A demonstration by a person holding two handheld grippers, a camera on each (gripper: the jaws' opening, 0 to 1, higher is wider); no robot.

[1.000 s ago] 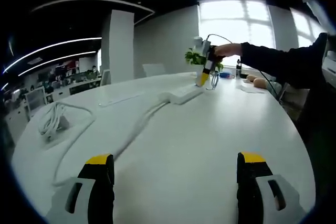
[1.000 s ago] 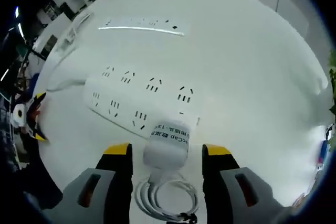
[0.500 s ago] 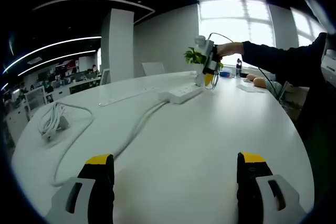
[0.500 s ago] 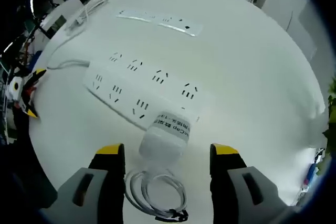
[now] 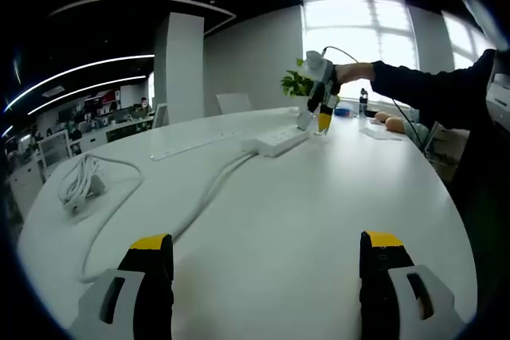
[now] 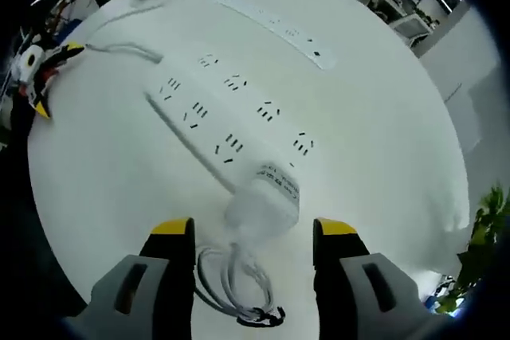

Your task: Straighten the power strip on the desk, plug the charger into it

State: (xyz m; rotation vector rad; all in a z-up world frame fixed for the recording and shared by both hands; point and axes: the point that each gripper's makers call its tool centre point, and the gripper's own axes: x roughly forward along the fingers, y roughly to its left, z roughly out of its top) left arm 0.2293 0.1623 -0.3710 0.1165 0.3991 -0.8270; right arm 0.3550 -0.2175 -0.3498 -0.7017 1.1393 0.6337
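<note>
The white power strip (image 6: 231, 121) lies on the white desk (image 6: 382, 165), its cable running off toward the upper left. A white charger (image 6: 263, 201) stands on the strip's near end, its prongs hidden. The charger's coiled cable (image 6: 235, 284) lies just below it. My right gripper (image 6: 253, 232) is open above the charger, jaws wide on either side and apart from it. In the left gripper view the strip (image 5: 275, 141) sits far across the desk, with the right gripper (image 5: 319, 105) held over it by a hand. My left gripper (image 5: 267, 244) is open, low over bare desk.
A flat socket bar (image 6: 279, 29) is set into the desk beyond the strip. A coiled white cable (image 5: 80, 185) lies at the desk's left. A plant (image 5: 296, 85) and small items stand near the window. The person's dark sleeve (image 5: 430, 93) reaches in from the right.
My right gripper has lifted and tilted away from the charger, which stays on the strip. The left gripper has not moved.
</note>
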